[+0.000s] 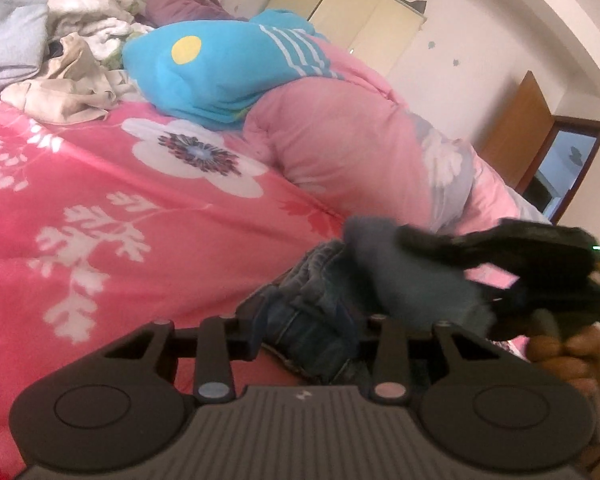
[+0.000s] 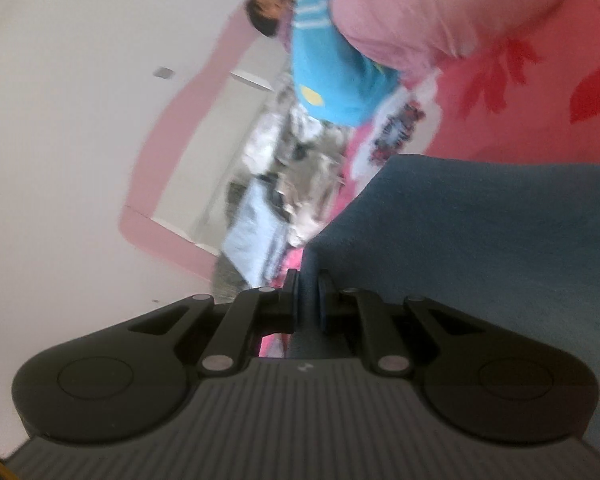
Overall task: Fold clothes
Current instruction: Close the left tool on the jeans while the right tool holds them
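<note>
Right gripper (image 2: 308, 300) (tilted) pinching garment (image 2: 480, 248)

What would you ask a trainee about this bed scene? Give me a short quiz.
1. True or false: the right gripper is shut on the dark blue cloth.
2. What colour is the dot on the bright blue bedding? A red, B yellow, C green.
3. Fill in: the pink bedcover is printed with white leaves and ____.
Key: 1 true; 2 B; 3 flowers.
</note>
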The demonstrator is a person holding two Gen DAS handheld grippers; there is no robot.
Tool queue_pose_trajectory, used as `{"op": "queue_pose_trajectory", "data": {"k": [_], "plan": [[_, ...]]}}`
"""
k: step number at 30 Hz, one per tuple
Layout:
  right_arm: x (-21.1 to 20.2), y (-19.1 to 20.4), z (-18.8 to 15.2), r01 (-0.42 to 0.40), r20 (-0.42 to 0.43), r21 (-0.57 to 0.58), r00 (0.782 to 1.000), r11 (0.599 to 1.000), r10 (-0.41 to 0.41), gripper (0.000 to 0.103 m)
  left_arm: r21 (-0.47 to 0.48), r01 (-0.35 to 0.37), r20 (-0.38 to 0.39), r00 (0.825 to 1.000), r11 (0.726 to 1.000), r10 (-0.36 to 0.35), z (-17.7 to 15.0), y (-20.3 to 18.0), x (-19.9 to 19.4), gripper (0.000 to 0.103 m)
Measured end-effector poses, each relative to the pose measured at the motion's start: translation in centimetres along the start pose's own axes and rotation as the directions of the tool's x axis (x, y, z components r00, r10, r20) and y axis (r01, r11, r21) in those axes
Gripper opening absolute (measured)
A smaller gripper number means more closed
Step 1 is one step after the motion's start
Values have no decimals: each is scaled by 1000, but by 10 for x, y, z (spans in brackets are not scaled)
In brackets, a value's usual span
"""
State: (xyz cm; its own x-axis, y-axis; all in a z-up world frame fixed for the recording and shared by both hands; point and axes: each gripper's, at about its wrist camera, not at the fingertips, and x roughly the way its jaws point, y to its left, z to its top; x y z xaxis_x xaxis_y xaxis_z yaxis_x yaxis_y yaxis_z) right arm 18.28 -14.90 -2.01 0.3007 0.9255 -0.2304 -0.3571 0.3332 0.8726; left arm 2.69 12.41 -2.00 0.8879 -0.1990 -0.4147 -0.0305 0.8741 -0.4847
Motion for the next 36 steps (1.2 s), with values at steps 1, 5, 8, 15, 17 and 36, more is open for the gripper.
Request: {"op": "queue_pose_trajectory", "data": {"k": [1, 5, 8, 15, 17, 36], "plan": [[8, -2, 1, 21, -11, 5, 1000, 1000, -21, 8, -4, 4, 3, 1000, 1000, -4, 0, 1, -2, 40], [31, -5, -3, 86, -60, -8, 994, 996, -87, 8, -44, 17, 13, 1000, 999, -16, 3, 7, -16, 54], [36, -5, -5, 112, -81, 17, 991, 994, -110, 13, -87, 30, 33, 999, 996, -28, 4, 14, -26, 57], [29, 17, -1, 15, -11, 22, 1000, 1000, -15, 20, -201, 4, 77, 997, 980, 12, 8, 37, -37, 58], [19, 27, -3, -4, 23, -2, 1000, 1000, 4, 21, -197, 20, 76, 997, 980, -5, 8, 37, -40, 58], [-79, 7, 1, 246, 194, -116, 956, 962, -221, 30, -134, 110, -29, 993, 985, -114, -6, 9, -15, 54]]}}
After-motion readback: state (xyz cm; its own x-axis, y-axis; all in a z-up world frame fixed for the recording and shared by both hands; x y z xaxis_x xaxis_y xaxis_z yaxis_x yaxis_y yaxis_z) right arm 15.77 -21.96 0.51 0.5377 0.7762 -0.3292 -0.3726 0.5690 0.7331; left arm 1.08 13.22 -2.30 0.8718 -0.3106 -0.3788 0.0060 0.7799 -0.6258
